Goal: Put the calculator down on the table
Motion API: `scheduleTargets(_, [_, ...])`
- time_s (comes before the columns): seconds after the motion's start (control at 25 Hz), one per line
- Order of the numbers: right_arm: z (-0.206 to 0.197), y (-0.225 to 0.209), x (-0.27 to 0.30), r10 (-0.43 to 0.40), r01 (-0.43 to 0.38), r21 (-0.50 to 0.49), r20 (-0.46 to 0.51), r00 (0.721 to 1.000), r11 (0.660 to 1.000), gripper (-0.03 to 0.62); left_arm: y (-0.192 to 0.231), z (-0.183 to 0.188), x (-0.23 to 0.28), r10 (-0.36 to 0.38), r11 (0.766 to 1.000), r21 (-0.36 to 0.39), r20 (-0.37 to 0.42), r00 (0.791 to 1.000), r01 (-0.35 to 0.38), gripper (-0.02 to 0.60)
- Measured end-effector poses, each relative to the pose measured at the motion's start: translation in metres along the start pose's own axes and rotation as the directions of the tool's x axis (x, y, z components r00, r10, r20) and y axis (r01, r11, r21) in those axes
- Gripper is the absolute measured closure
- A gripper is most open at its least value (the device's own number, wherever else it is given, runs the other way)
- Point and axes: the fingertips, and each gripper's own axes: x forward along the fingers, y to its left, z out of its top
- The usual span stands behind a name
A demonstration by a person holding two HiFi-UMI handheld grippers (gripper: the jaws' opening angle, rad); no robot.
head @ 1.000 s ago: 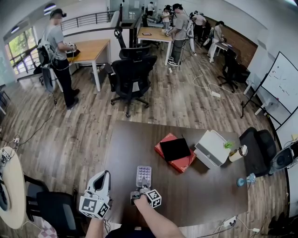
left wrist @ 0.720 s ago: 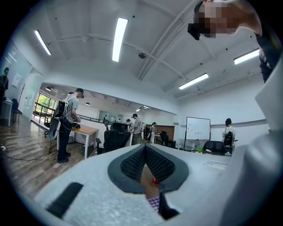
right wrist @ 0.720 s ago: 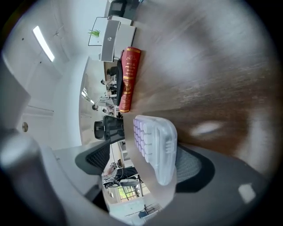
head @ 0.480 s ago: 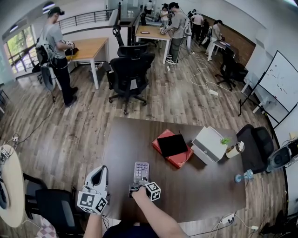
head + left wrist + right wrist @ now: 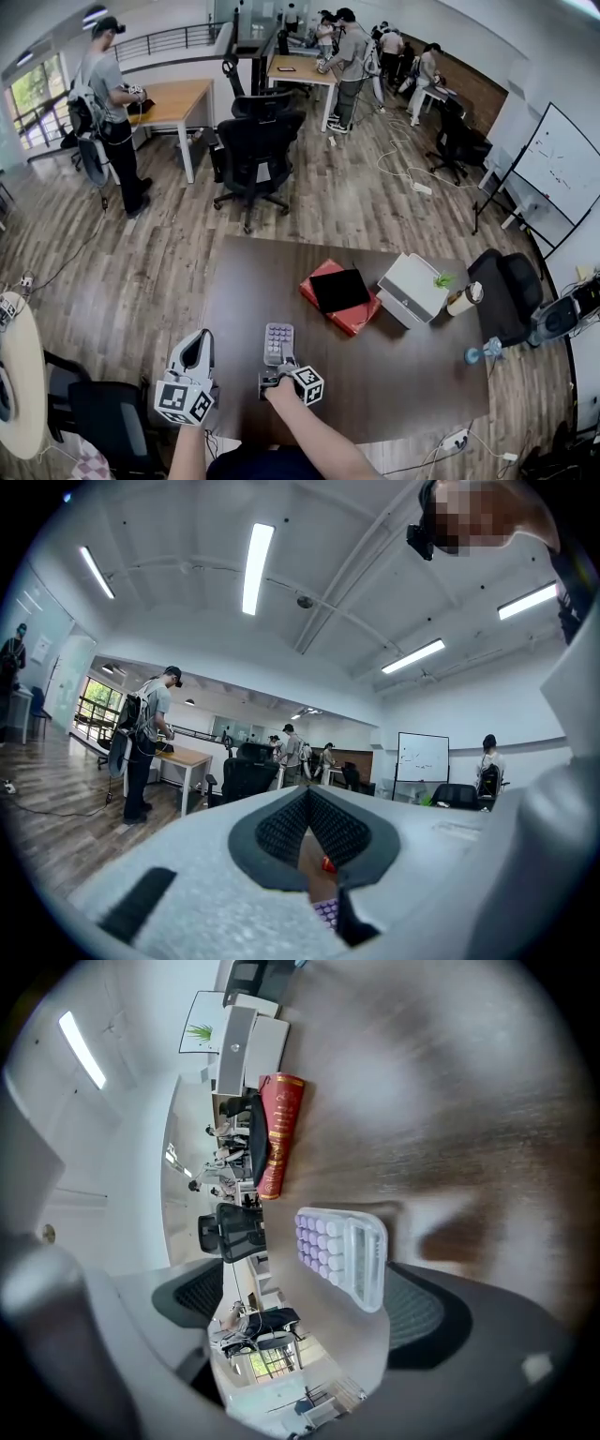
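Evidently the calculator (image 5: pixel 278 343) lies flat on the dark surface (image 5: pixel 394 375), keys up, with its near end between the wide-open jaws of the right gripper (image 5: pixel 277 373); neither pad presses on it. What remains is probably a clean retreat: draw straight back and up without brushing the casing. The left gripper (image 5: pixel 197 339) hangs off the left edge, jaws together on nothing. Farther along sit a red book (image 5: pixel 349 317) under a black tablet (image 5: pixel 339 290) and a white box (image 5: pixel 412 286), in an open office with desks and people.
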Motion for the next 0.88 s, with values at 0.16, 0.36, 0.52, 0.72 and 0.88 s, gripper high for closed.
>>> scheduleTargets(0.16, [-0.011, 0.031, -0.009, 0.083, -0.083, 0.011, -0.031, 0.996, 0.996, 0.065, 0.0, -0.001, -0.001, -0.001, 1.0, -0.006, 0.001, 1.0, 0.001, 0.584])
scheduleTargets(0.36, [-0.021, 0.094, -0.02, 0.258, -0.26, -0.018, -0.083, 0.963, 0.965, 0.065, -0.004, 0.003, 0.0, -0.012, 1.0, -0.005, 0.009, 1.0, 0.012, 0.584])
scheduleTargets(0.52, [-0.031, 0.147, -0.045, 0.382, -0.39, -0.044, -0.128, 0.915, 0.92, 0.065, -0.005, 0.003, -0.001, -0.014, 1.0, -0.009, 0.012, 1.0, 0.014, 0.584])
scheduleTargets(0.72, [-0.028, 0.198, -0.073, 0.485, -0.493, -0.031, -0.131, 0.865, 0.87, 0.065, -0.002, 0.006, 0.0, -0.011, 1.0, 0.002, 0.017, 1.0, 0.011, 0.583])
scheduleTargets(0.88, [-0.024, 0.225, -0.088, 0.543, -0.553, -0.047, -0.131, 0.829, 0.832, 0.065, -0.005, 0.007, 0.002, -0.015, 1.0, 0.007, 0.025, 1.0, 0.015, 0.584])
